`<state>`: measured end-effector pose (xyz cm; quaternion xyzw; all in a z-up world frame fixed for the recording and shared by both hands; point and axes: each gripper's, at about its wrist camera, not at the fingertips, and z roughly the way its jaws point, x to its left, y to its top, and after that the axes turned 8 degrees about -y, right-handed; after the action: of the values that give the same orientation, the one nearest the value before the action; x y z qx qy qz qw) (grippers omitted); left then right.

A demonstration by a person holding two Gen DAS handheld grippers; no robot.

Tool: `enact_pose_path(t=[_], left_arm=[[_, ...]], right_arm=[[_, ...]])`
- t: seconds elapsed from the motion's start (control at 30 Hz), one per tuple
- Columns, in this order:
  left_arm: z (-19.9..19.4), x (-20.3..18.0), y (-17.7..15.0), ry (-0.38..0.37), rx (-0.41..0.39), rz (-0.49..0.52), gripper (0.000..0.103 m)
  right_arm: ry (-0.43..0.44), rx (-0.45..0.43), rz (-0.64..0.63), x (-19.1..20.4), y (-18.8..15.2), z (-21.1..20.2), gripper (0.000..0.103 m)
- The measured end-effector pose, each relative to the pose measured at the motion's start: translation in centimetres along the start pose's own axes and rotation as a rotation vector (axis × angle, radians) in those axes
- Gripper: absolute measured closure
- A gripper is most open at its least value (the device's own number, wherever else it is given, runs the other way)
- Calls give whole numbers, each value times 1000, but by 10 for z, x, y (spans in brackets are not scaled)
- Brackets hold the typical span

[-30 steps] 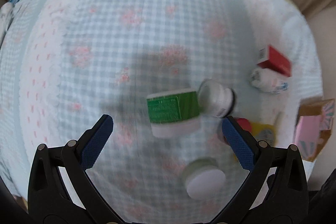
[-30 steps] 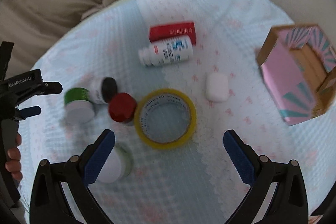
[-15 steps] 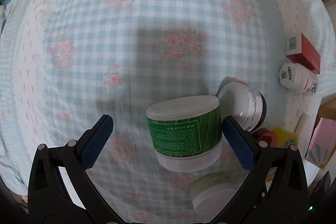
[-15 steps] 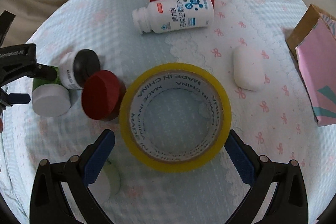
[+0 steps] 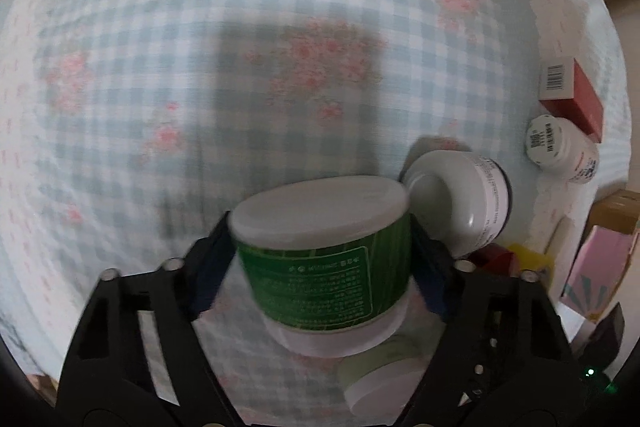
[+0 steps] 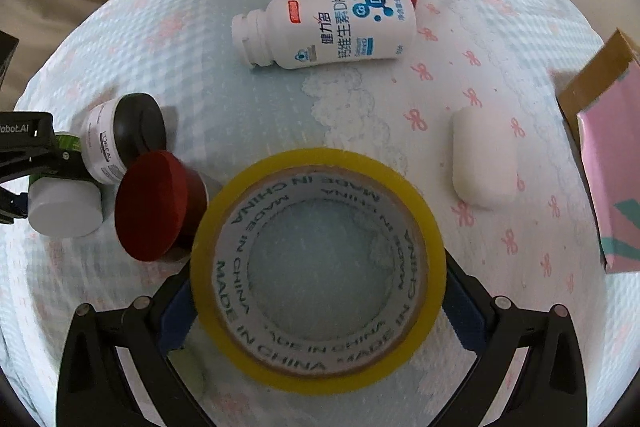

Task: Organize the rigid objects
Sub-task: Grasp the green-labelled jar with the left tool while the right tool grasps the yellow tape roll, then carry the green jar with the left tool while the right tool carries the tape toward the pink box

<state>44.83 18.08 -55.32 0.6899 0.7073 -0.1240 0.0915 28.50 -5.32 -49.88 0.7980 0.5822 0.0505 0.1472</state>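
Left wrist view: the left claw [image 5: 322, 259] has just been closing, and its blue pads now sit against opposite sides of the green-labelled jar [image 5: 324, 267], which lies on its side on the checked cloth [image 5: 200, 67] with its white lid end facing the camera. Judgement: the grip is taken on the curved wall, so the pads should bear squarely across the widest part and be firm before any lift; a jar held off-centre could roll out. Taking this jar as landmark, a white jar with a dark lid [image 5: 460, 199] lies touching or just beside its right shoulder, and a small pale-lidded pot [image 5: 380, 375] lies just below it; the lift should go straight up to avoid nudging either. A white pill bottle [image 5: 560, 147] and a red box [image 5: 572, 91] lie well to the right. Right wrist view: the right claw [image 6: 316, 307] straddles the yellow tape roll [image 6: 318, 267], which lies flat on the cloth; the pads appear to press its outer rim on both sides, so I judge it gripped. Relative to the roll, a red-lidded jar [image 6: 156, 203] touches its left edge, a white oblong case [image 6: 484, 159] lies apart to the right, and a pink box [image 6: 608, 167] stands further right. The neighbouring red lid may shift when the roll rises.
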Motion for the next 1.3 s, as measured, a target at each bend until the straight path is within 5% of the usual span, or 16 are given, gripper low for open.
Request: enact_pose_path(t=[0.47,0.73,0.97,1.3], left_arm=[[-17,-9,-9,26,-73,51,33],[-75,-21,-35,38,-144,83,33],[-145,-34,-70,28,-238,121,33],[-250,-65,-125,-15,-368,215,33]], right_arm=[[-25,-17,-115,23,-5,-7,6],[-5,-44,-121,22,3,-29,6],[25,-111,-124,7,6,-93,6],[96,-179,-128,-31,14,-238,6]])
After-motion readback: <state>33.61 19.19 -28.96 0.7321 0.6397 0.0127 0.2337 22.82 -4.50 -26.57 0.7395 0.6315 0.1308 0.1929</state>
